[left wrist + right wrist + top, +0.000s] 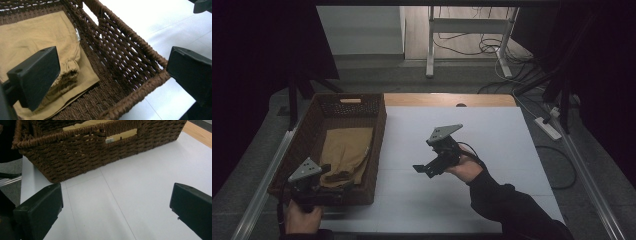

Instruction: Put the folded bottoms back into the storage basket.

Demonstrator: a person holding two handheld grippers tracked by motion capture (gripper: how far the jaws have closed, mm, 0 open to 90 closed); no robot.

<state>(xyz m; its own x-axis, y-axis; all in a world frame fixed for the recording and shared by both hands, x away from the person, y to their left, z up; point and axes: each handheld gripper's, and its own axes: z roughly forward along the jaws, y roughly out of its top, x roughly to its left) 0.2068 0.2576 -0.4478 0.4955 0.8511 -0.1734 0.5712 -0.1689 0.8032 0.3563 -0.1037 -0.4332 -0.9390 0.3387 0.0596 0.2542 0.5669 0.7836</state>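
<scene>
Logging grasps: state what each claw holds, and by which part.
Nothing. The left claw stands open over the basket's near corner; the right claw is open above the table.

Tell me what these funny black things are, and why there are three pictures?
They are tools that a person holds, one in each hand. Each is a hand-held gripper with two black jaws that can pinch. The high view looks down on the white table. There you see the left hand-held gripper at the near corner of the brown basket and the right hand-held gripper over the table. The other two pictures come from small cameras riding on the grippers. A folded tan cloth lies in the basket. Both grippers are open and hold nothing.
</scene>
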